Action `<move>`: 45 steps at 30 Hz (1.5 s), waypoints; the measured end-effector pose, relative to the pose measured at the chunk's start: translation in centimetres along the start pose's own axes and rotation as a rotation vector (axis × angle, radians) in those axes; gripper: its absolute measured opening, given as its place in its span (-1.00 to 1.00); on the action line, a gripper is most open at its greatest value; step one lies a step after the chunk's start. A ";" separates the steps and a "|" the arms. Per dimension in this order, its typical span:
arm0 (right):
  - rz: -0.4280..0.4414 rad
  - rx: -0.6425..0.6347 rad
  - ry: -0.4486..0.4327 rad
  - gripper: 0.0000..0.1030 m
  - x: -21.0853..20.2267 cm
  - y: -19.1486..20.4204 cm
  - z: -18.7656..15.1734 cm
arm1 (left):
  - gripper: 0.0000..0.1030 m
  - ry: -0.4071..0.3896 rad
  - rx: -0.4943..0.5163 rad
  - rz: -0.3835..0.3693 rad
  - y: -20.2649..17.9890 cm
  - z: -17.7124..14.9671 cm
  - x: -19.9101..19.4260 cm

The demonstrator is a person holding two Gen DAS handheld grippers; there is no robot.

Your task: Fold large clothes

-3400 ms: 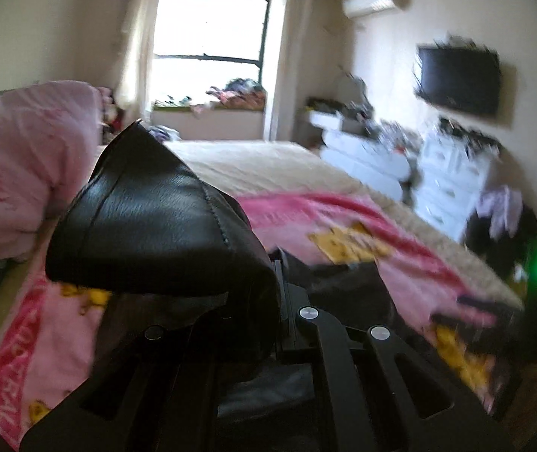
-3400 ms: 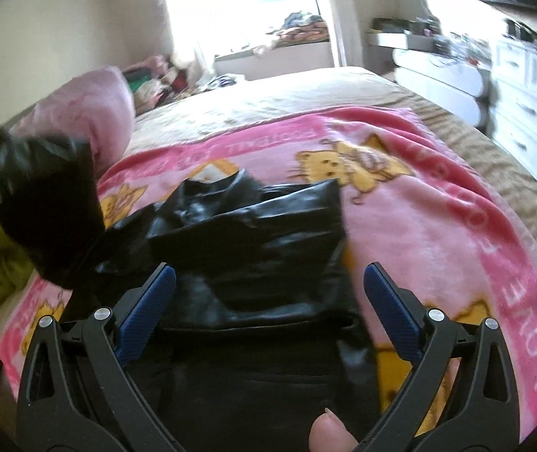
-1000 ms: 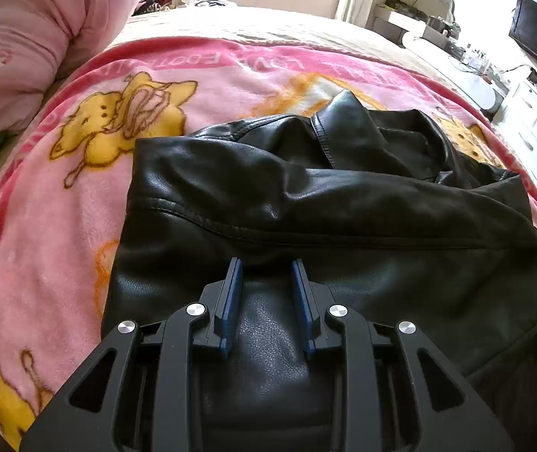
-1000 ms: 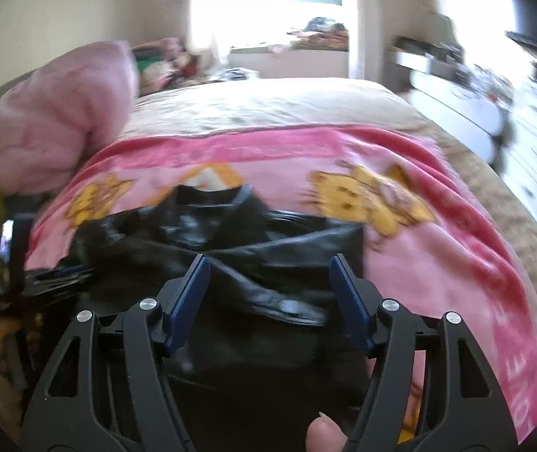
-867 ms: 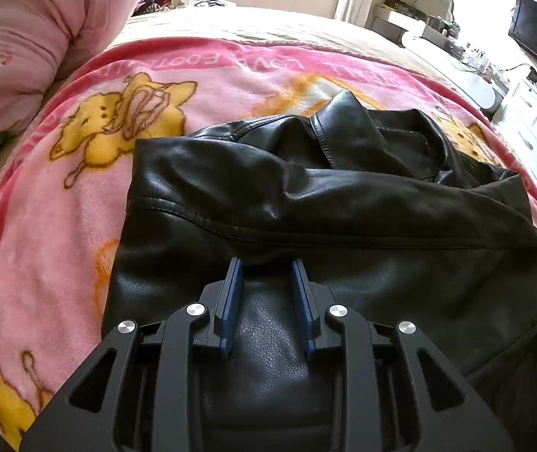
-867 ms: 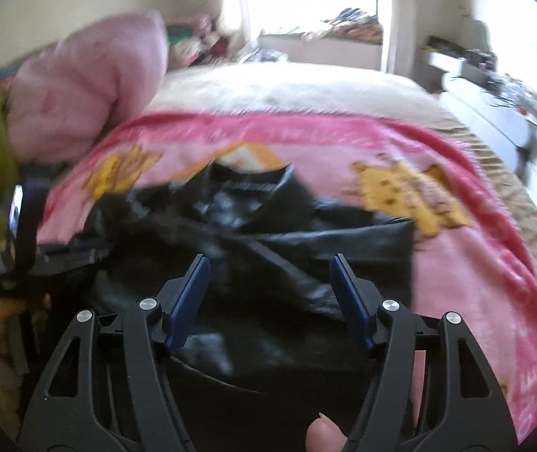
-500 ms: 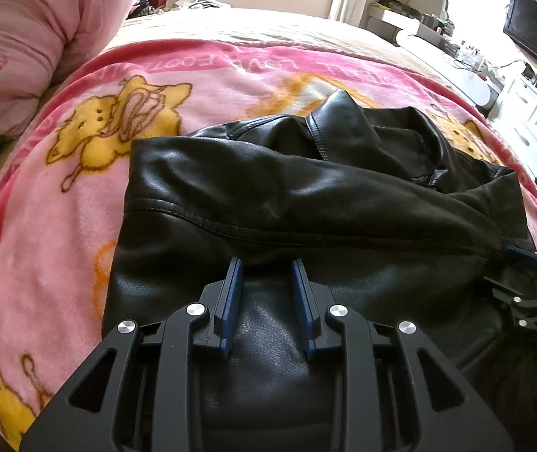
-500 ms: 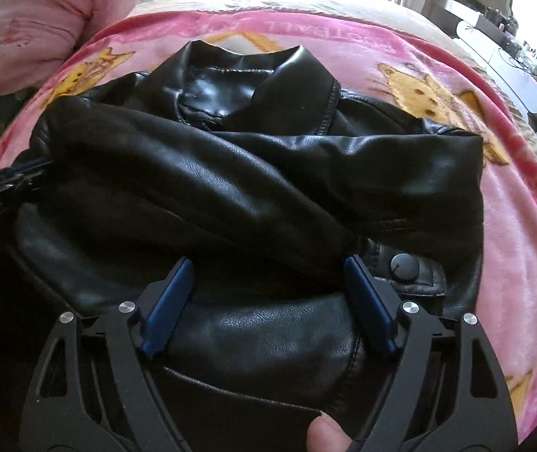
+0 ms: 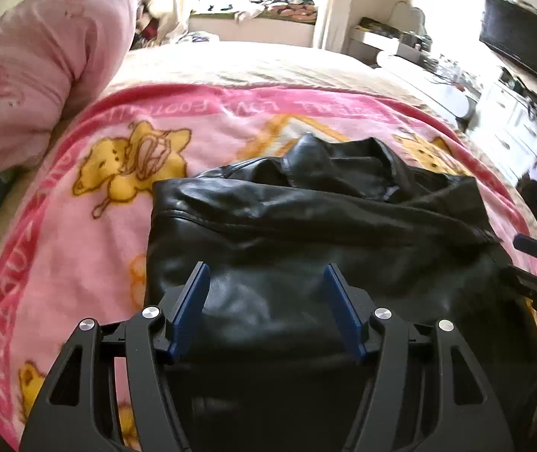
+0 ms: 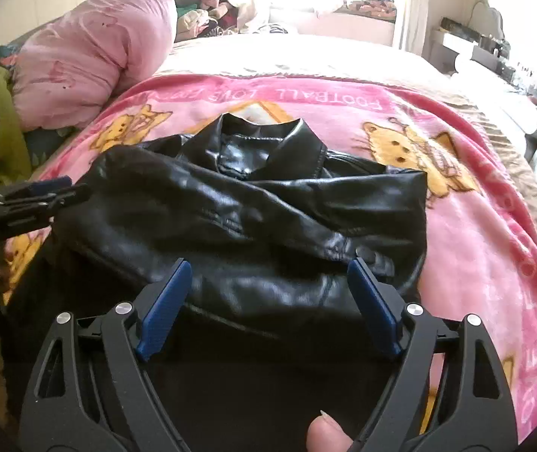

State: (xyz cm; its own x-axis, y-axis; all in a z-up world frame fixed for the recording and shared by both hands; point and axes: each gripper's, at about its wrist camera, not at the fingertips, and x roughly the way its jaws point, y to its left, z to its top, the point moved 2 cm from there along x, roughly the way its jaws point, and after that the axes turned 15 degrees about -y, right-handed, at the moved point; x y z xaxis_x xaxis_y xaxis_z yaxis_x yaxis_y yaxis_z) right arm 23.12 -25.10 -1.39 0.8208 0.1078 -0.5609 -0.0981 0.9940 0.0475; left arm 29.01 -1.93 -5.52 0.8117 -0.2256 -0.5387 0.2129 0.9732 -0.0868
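We see one black leather jacket [image 10: 253,226] lying folded on one pink fleece blanket with yellow cartoon animals [image 10: 487,226], which covers the near half of a beige bed [image 9: 253,64]. Its collar [image 10: 264,143] points to the far side, and both sleeves are laid across the body. Our left gripper [image 9: 264,282] hovers over the jacket's near left part, its two blue-padded fingers [image 9: 189,309] spread wide with nothing between them but the leather below. Our right gripper [image 10: 268,282] hangs over the near right part, its two blue pads [image 10: 372,305] likewise wide apart and holding nothing. One puffy pink quilt [image 9: 38,67] is bundled at the far left. On the right stand one white dresser [image 9: 513,128] and, above it, one black wall-mounted television [image 9: 524,45].
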 end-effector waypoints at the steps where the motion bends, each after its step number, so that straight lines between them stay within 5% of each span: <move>1: 0.007 0.006 -0.005 0.50 -0.2 0.1 -0.4 | 0.17 0.012 0.016 -0.008 -0.5 -0.4 -0.2; 7: 0.017 0.034 0.049 0.50 0.8 0.7 -2.6 | 0.01 0.124 0.085 -0.007 -1.8 -4.0 1.2; 13: -0.032 0.071 0.155 0.50 3.4 -0.3 -5.5 | 0.01 0.112 0.096 0.018 -2.2 -4.8 1.4; 19: -0.003 0.124 0.075 0.63 1.1 -0.5 -4.3 | 0.12 0.095 0.086 0.017 -2.3 -3.9 0.3; 23: 0.011 0.161 0.024 0.81 -1.0 -0.8 -3.5 | 0.39 0.074 0.075 0.017 -2.7 -3.4 -0.9; 30: -0.005 0.160 -0.026 0.82 -3.6 -0.9 -3.2 | 0.87 0.034 0.090 0.043 -3.4 -2.7 -2.9; 45: -0.003 0.142 -0.116 0.82 -9.1 0.1 -3.1 | 0.91 -0.038 0.078 0.039 -3.6 -1.5 -8.8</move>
State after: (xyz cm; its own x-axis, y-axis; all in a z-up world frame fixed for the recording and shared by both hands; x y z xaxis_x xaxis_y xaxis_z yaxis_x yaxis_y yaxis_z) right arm 13.87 -26.01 1.18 0.8811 0.0983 -0.4627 -0.0220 0.9856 0.1674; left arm 20.28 -3.40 -1.76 0.8398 -0.1905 -0.5084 0.2213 0.9752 0.0001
